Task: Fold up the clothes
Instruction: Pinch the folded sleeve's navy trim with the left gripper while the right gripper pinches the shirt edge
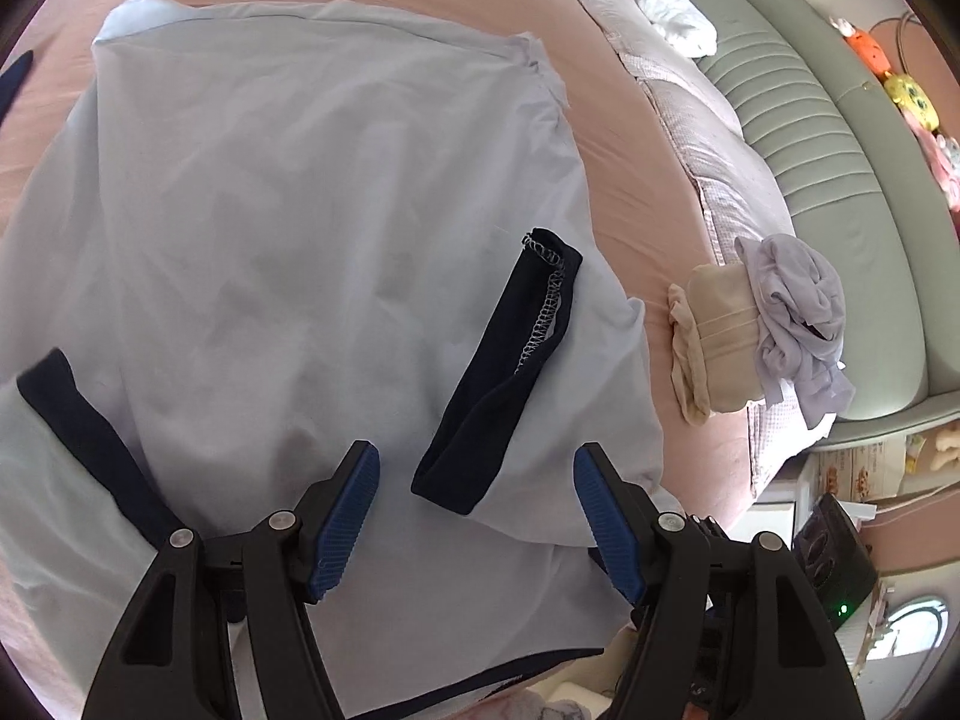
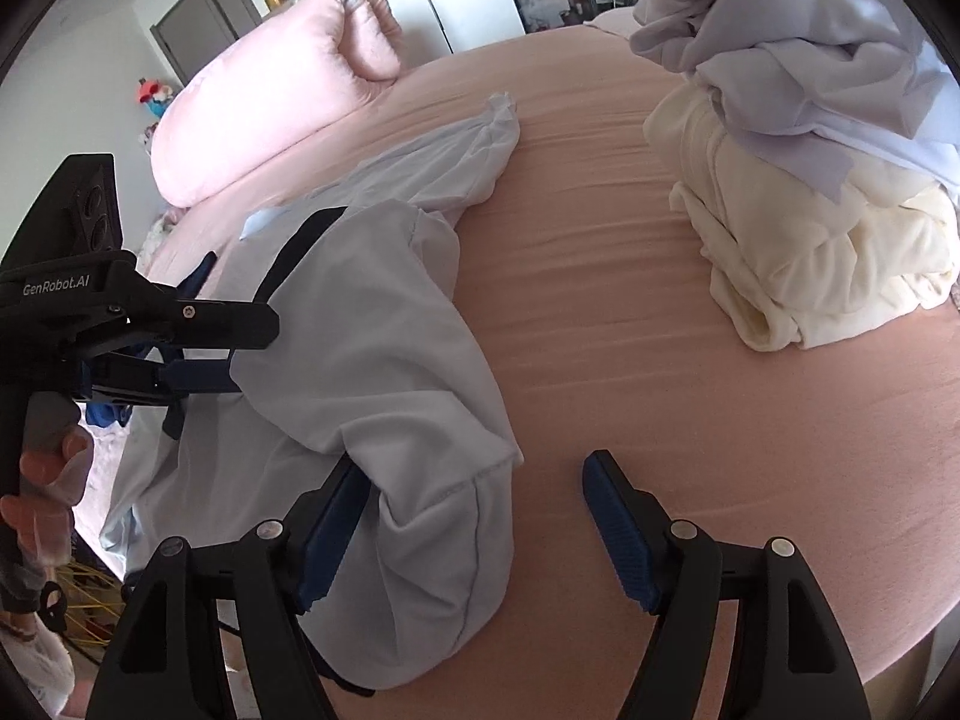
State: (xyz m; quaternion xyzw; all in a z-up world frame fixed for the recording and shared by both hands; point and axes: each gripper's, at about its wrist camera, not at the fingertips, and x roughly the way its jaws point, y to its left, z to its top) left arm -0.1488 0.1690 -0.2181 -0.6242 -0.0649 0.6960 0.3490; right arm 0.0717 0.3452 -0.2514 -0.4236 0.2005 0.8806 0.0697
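A pale blue garment (image 1: 288,228) with navy trim lies spread on the pink bed sheet (image 2: 600,312). One navy-cuffed sleeve (image 1: 510,378) is folded over its body. My left gripper (image 1: 483,510) hovers open just above the garment, with the cuff's end between its blue pads (image 1: 351,528). In the right wrist view the same garment (image 2: 372,372) lies bunched, and its rounded lower fold sits between the fingers of my right gripper (image 2: 474,516), against the left pad. That gripper is open and its right pad is over bare sheet. The left gripper (image 2: 252,354) also shows from the side, over the garment.
A folded cream garment (image 2: 828,264) with a crumpled lavender one (image 2: 810,60) on top sits at the bed's right; the pile (image 1: 738,330) lies near a green padded headboard (image 1: 840,192). A pink pillow (image 2: 270,96) is at the far left. A hand (image 2: 48,480) holds the left gripper.
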